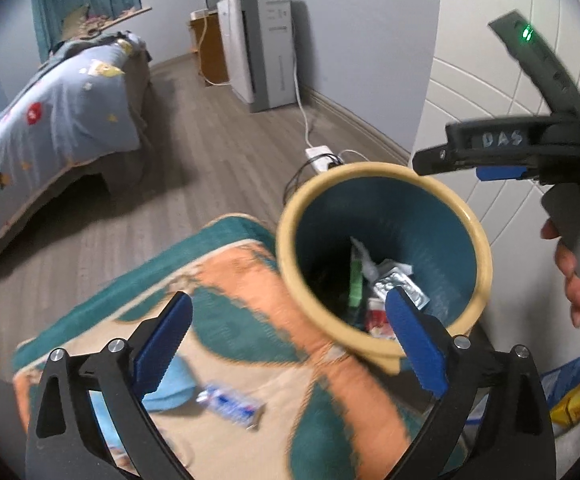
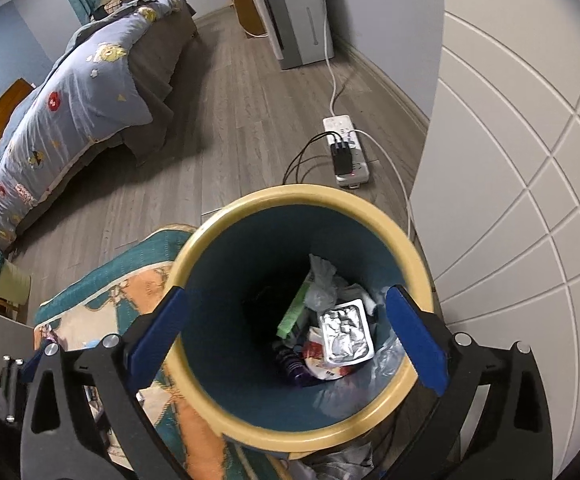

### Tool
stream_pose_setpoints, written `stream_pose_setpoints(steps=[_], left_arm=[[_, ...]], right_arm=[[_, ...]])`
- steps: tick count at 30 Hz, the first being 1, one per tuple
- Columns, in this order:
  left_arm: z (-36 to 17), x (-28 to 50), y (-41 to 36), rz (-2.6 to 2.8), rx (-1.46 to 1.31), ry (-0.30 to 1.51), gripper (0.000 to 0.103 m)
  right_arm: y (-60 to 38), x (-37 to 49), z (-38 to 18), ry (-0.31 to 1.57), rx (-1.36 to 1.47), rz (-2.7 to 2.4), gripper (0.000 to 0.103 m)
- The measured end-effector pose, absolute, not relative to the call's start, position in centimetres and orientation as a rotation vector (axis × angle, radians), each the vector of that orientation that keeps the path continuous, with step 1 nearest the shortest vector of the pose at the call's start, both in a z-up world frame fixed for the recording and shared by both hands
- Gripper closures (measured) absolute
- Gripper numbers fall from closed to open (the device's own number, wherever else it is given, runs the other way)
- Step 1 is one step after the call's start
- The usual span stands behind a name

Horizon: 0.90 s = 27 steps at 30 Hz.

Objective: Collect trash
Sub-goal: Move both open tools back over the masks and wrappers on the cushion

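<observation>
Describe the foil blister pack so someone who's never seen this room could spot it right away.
Find the tall bin with the cream rim and teal inside, standing by the white panelled wall. Look down into it: the blister pack lies on top of the trash. It is the only flat, silvery, crinkled rectangle there, beside a green wrapper and a red and white packet.

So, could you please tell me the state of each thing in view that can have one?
Left hand-held gripper: open, nothing between its fingers.
Right hand-held gripper: open, empty, above the bin.
Trash bin: upright, no lid, partly filled.
Silver blister pack: inside the bin, on top of the trash.
Blue-and-white wrapper: lying on the patterned mat, outside the bin.
Power strip: on the floor, plugs inserted.
</observation>
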<state>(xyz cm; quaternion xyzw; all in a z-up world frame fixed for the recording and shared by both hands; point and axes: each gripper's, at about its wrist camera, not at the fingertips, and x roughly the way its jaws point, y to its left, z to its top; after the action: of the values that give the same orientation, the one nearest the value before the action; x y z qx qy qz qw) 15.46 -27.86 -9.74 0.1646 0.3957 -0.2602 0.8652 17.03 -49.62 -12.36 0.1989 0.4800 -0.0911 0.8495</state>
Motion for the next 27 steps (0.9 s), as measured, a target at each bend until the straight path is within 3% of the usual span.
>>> stream_pose_setpoints(steps=[10,27], left_arm=[[-4.0,14.7,-17.0,-0.343,0.31,0.787,0.005],[-8.3,16.2,-3.8,-0.086,0.279,0.889,0.005]], right_arm=[[-42.5,18.4,-10.4,1.011,0.248,-0.095,0.006],[-29.8,19.1,-12.6,1.096,0.007,0.08,0.006]])
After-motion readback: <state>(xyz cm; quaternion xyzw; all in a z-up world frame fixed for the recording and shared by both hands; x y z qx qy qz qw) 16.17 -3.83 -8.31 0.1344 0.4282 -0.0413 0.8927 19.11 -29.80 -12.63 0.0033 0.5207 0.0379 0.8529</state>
